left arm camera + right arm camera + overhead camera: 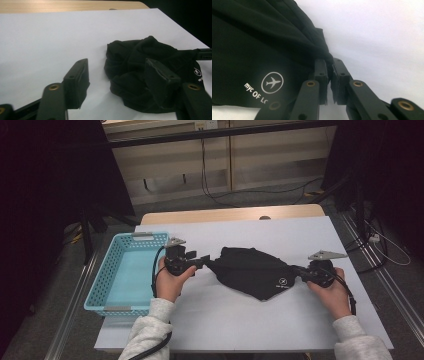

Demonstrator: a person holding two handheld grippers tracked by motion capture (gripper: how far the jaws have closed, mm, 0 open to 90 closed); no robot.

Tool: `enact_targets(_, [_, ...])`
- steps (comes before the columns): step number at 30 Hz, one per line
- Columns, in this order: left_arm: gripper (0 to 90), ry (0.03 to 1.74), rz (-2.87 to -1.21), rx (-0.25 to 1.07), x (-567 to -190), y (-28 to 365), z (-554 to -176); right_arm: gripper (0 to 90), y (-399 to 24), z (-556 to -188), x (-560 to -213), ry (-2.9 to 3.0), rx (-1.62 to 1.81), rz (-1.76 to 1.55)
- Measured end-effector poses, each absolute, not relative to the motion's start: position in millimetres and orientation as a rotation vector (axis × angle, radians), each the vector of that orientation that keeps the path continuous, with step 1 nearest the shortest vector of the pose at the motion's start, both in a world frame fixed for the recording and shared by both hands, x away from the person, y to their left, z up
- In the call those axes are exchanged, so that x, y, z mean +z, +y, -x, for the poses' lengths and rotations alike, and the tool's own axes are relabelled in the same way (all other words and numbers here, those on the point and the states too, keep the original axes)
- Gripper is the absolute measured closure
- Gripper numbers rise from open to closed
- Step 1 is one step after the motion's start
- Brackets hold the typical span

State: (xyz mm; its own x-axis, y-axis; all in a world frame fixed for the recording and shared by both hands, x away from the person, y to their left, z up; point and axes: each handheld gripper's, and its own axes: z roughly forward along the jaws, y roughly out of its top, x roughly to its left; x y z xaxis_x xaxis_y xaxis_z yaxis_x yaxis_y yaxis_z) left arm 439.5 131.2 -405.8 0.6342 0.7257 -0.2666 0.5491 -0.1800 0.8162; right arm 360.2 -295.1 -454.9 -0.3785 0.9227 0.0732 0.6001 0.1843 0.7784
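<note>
One item: black cloth [252, 271], a soft garment, lying crumpled near the middle of the counter [240, 330], between the two hands
Weight: judged light; thin fabric, no stiff parts showing
Stiffness: limp; it sags and folds on itself, so it will drape from whichever edge is lifted
Slip: matte knit look, probably grips well between pads; a thin pinch could slide out if tugged hard
Fragility: none to speak of; risk is stretching or snagging, not breaking
Where to hold: at outer edges or corners, one per side, so the cloth spreads flat; a bunched fold gives a thicker, surer bite
Right tongs [329, 75]: together, clamped on a gathered corner of the cloth at its right end
Left tongs [120, 75]: apart, nothing pinched; one jaw over bare counter, the other in front of the cloth's rumpled left end
Look: plain black, deep folds, a small white print near the right edge, a plane in a circle [272, 82] with lettering beneath, partly cut off
Shape: roughly triangular heap, wider at top, point toward the person
Nearby: blue basket [107, 279] at the counter's left edge, just beside the left hand [170, 282]
</note>
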Motion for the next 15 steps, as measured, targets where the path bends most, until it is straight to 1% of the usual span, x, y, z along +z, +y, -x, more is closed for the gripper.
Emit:
enact_targets(1, [32.0, 1.012, -1.853, 0.233, -406.3, 131.9, -437.8, 83.9, -295.1, -360.2, -454.9, 2.052, 1.048, -1.429])
enact_targets(2, [29.9, 1.004, -1.854, 0.24, -406.8, 133.2, -436.1, 83.9, -295.8, -359.9, -455.0, 2.051, 1.055, -1.43])
enact_targets(10, [21.2, 0.956, -1.857, 0.248, -409.0, 140.5, -420.3, 83.5, -295.7, -360.1, -455.6, 2.047, 1.071, -1.424])
enact_targets(15, [21.1, 0.926, -1.88, 0.267, -410.4, 143.8, -415.9, 83.4, -294.7, -359.8, -455.1, 2.049, 1.067, -1.421])
